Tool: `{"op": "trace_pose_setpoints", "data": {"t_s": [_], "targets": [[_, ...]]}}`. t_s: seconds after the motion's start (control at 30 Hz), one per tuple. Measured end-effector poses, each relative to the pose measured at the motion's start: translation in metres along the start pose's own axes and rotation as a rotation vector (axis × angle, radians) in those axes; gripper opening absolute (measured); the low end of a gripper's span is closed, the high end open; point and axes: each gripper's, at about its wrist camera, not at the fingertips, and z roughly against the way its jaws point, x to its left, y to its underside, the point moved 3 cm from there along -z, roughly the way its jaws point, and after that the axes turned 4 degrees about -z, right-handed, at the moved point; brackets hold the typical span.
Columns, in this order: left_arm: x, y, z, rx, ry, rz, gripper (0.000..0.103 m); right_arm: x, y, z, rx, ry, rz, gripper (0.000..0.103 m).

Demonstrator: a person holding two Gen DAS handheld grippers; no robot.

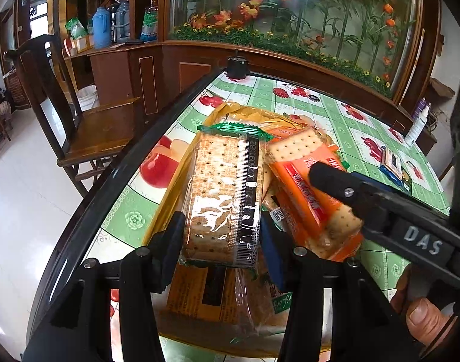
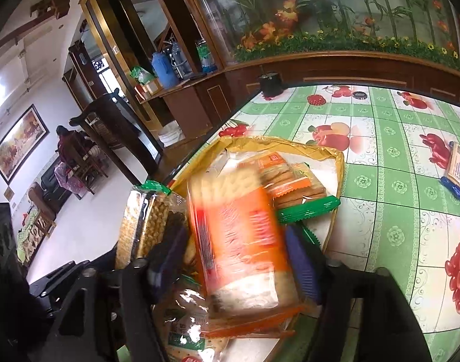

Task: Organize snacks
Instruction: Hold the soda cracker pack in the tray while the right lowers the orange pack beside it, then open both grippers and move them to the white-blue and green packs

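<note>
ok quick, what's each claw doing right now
left claw: shut on the green cracker pack
right claw: open, with the orange cracker pack between the pads, blurred, over the yellow bag

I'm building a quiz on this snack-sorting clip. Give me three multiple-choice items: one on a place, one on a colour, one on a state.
1. Where do the loose cracker packs lie?
A on a chair
B in the yellow bag
C on the floor

2. What colour is the pack between the right gripper's jaws?
A orange
B blue
C purple

3. How is the left gripper?
A open, empty
B out of view
C shut on the green pack

Key: B, packs sit inside the bag; A, orange pack; C, jaws press its sides.
</note>
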Motion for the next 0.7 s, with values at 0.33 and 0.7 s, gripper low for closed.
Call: {"op": "trace_pose_setpoints", "data": {"t_s": [0.33, 0.7], "targets": [[-0.012, 0.003, 0.014, -0.016, 0.014, 0.000, 0.070, -0.019, -0.001, 0.033, -0.048, 0.006, -0.037, 0.075], [-0.045, 0.002, 0.025, -0.049, -0.002, -0.055, 0.072, -0.070, 0.004, 0.065, -0.077, 0.063, -0.097, 0.078]]}}
